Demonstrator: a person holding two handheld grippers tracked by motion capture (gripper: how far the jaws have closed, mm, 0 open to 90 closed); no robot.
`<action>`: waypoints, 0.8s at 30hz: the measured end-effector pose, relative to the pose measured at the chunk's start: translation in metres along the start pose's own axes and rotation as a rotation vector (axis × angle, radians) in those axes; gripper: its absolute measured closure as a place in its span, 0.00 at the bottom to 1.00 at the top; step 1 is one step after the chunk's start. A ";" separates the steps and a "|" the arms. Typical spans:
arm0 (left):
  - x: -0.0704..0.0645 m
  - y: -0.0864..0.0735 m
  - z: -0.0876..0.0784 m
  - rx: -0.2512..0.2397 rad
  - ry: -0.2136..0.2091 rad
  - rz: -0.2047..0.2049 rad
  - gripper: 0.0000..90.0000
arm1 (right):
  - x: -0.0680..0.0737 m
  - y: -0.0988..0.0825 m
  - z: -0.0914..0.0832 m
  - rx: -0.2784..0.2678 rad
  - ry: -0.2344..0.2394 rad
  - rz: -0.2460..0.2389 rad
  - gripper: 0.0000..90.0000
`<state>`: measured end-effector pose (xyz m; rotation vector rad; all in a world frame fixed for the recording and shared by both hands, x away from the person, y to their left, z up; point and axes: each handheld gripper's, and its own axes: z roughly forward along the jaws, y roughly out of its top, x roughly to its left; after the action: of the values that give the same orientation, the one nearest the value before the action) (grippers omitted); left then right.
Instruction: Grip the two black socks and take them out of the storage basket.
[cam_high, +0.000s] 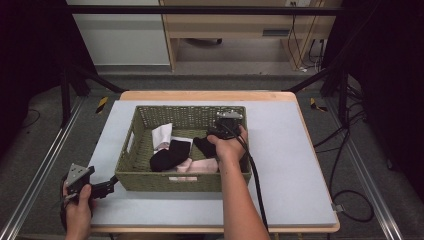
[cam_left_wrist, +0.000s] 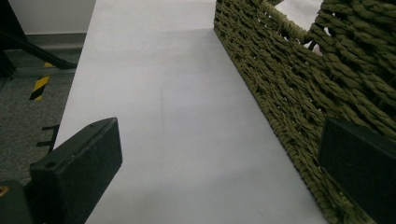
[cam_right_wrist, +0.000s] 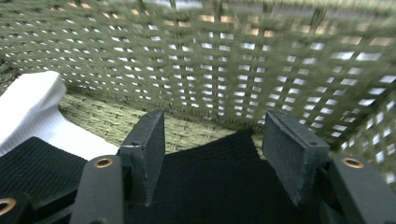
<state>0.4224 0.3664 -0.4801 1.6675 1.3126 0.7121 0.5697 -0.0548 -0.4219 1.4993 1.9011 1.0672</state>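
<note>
Basket: one green woven basket (cam_high: 131, 172) sits in the middle of the grey table (cam_high: 290, 165).
High view: it shows the whole basket and both hands. The left gripper (cam_high: 102, 189) is at 8 o'clock from the basket, just outside its corner. The right gripper (cam_high: 212, 134) is inside the basket, toward 2 o'clock.
Left gripper view: it shows the basket's outside wall (cam_left_wrist: 289, 93) close up at 3 o'clock, with bare table between the jaws. This gripper (cam_left_wrist: 219, 172) is wide open and holds nothing.
Right gripper view: it shows the inside wall's weave (cam_right_wrist: 233, 60). The right gripper (cam_right_wrist: 217, 156) is half open. A black sock (cam_right_wrist: 210, 182) lies between and under the jaws. The jaws do not pinch it.
Socks, counted: two black (cam_high: 170, 156), two white (cam_high: 161, 136), one pink (cam_high: 202, 165).
</note>
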 end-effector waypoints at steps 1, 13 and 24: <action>0.000 0.000 0.000 -0.001 0.002 0.000 0.00 | -0.001 -0.002 0.003 0.007 0.004 0.014 0.44; 0.000 0.000 0.000 -0.002 0.003 -0.003 0.00 | -0.006 -0.023 0.025 0.062 -0.017 -0.018 0.56; -0.001 0.000 0.001 0.003 0.002 -0.003 0.00 | -0.006 -0.040 0.032 0.141 -0.020 0.012 0.76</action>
<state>0.4229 0.3653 -0.4803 1.6673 1.3174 0.7105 0.5729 -0.0554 -0.4731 1.5939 1.9919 0.9368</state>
